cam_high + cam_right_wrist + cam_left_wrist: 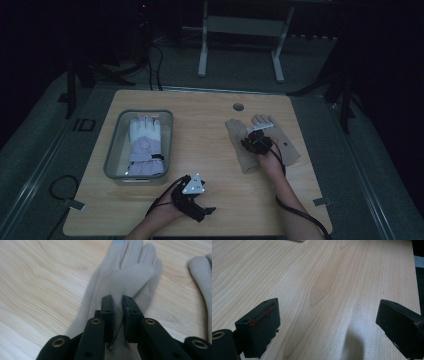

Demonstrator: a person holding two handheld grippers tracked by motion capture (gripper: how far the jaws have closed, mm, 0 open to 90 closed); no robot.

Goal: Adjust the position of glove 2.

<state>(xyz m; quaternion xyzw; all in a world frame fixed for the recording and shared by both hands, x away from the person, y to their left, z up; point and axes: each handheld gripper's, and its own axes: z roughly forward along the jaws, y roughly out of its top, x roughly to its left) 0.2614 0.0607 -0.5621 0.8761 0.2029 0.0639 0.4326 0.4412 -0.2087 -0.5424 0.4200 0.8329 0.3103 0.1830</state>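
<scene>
Fabric fold (119,322) between hand-held gripper (117,302) pads

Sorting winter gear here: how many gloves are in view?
3. A white and lilac glove lies in the grey bin; two beige gloves lie on the table, one pinched in the right gripper, the other beside it. More could hide underneath.

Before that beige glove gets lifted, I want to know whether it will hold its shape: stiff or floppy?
Probably floppy: the beige glove is soft knit, and a fold of it bunches up between the right gripper jaws. Its fingers would likely droop once raised. It looks light and not slippery, so the pinch should hold.
</scene>
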